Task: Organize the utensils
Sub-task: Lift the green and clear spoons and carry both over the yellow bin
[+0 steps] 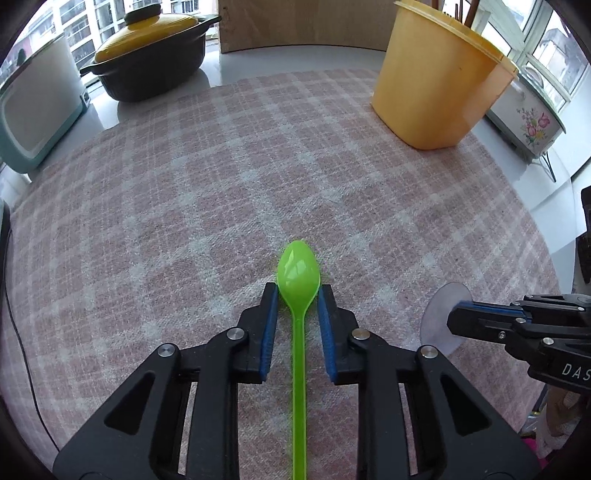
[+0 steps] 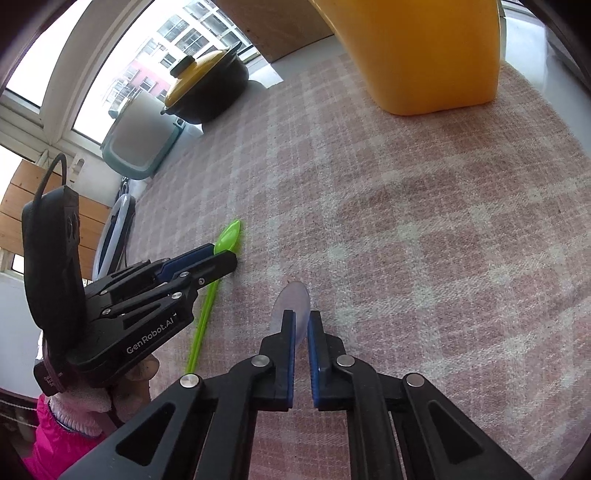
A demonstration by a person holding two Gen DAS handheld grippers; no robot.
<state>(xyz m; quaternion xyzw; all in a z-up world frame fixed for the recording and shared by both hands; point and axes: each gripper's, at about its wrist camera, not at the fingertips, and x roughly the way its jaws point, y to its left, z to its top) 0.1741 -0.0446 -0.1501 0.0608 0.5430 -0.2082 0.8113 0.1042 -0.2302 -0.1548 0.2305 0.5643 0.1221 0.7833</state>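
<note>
A green plastic spoon (image 1: 298, 269) lies flat on the pink checked cloth (image 1: 184, 206), bowl pointing away. My left gripper (image 1: 298, 293) stands open around it: the blue pads flank the near part of the bowl and the handle runs back between them with a gap on each side. The right wrist view shows that gripper (image 2: 229, 258) tilted down over the green spoon (image 2: 229, 236). My right gripper (image 2: 301, 317) is shut on a clear plastic spoon (image 2: 291, 301), whose bowl sticks out past the tips just above the cloth. It also shows at the right (image 1: 452, 319).
A yellow utensil holder (image 1: 439, 81) with chopsticks (image 1: 469, 11) stands at the back right of the cloth. A black pot with a yellow lid (image 1: 147, 55), a white and teal appliance (image 1: 33, 110) and a floral cooker (image 1: 528, 114) stand around the cloth's edge. A pink sleeve (image 2: 55, 443) shows at lower left.
</note>
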